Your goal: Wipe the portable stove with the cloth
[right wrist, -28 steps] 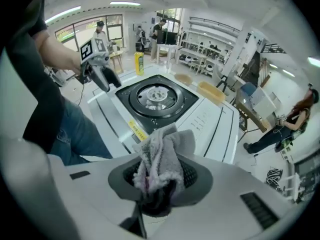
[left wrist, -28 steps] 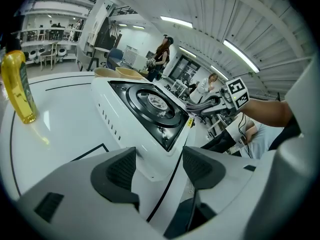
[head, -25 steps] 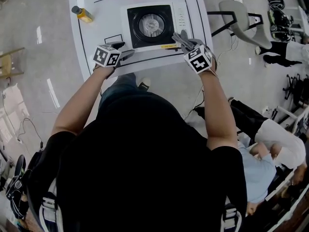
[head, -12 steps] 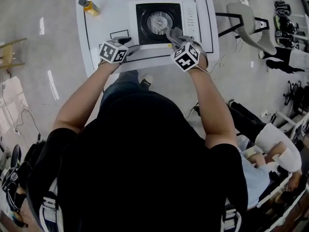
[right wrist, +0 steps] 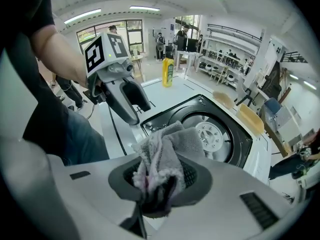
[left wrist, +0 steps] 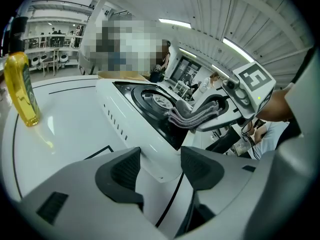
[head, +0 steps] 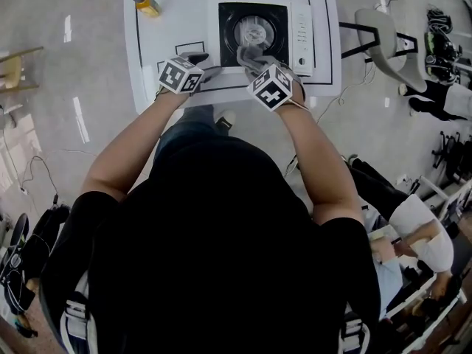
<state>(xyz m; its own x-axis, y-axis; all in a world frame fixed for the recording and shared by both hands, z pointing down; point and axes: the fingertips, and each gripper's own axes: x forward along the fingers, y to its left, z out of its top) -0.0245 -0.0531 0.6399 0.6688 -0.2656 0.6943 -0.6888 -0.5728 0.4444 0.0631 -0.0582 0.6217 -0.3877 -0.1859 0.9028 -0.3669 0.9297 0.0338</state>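
The white portable stove with its black top and round burner stands on the white table. My right gripper is shut on a folded grey cloth, which hangs over the stove's near left part, seen too as cloth and cloth. My left gripper is open with nothing between its jaws, hovering over the table just left of the stove's near corner.
A yellow bottle stands at the table's far left, also bottle. Tan things lie beyond the stove. Black lines mark the table top. A grey chair and seated people are to the right.
My right gripper has carried the cloth leftward from the stove's right front onto its black top near the burner. The left gripper has stayed about where it was.
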